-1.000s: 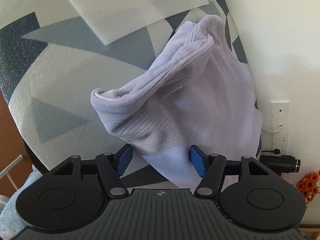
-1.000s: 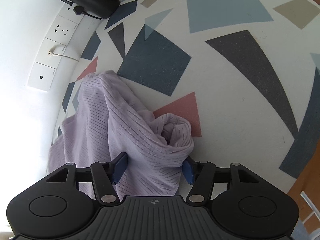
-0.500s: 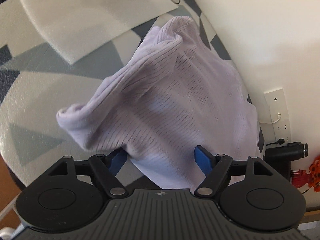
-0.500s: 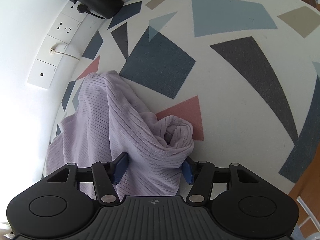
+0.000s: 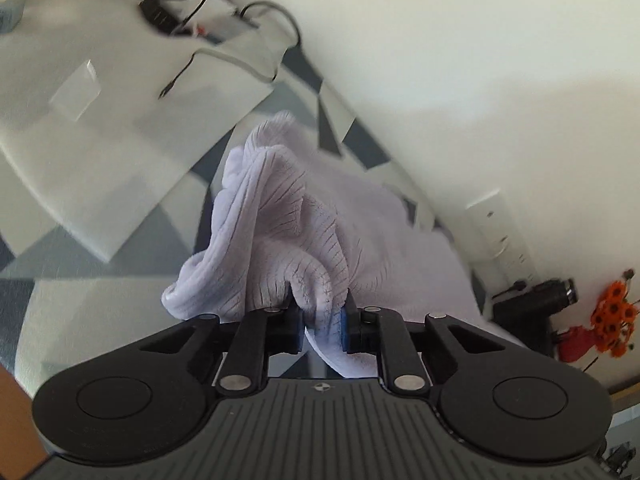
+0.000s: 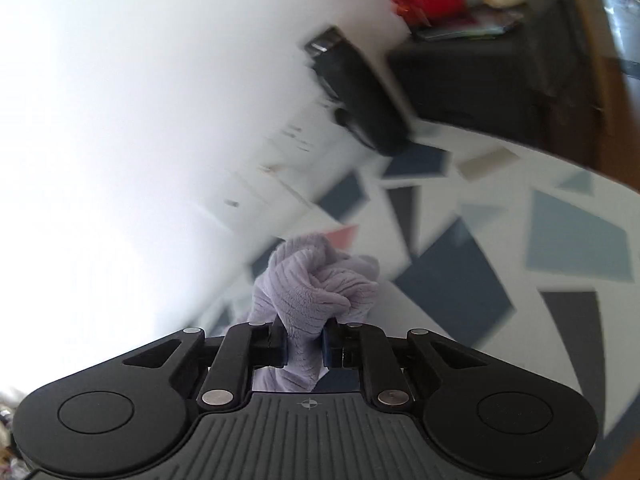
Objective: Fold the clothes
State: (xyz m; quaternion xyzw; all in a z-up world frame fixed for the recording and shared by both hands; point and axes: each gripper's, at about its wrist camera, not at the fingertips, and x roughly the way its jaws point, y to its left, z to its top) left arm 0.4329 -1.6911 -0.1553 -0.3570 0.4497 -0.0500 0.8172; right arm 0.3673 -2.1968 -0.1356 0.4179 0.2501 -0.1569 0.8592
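While the lavender ribbed garment [image 5: 280, 216] lay bunched on the patterned table [image 6: 460, 280] beside the wall, the left gripper [image 5: 320, 322] and right gripper [image 6: 305, 340] each pinched a fold of it.

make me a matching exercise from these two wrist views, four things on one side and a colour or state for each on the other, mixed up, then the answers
Things
1. left gripper
2. ribbed garment
3. foam sheet
4. artificial flowers

Colour or state
A. orange, beside the wall
B. pale lilac, bunched up and held at two spots
C. white, lying flat on the patterned table with cables on it
D. jaws closed on a fold of cloth

Pairs: 1-D, 2-B, 3-C, 4-A

The right gripper is likewise closed on the garment.
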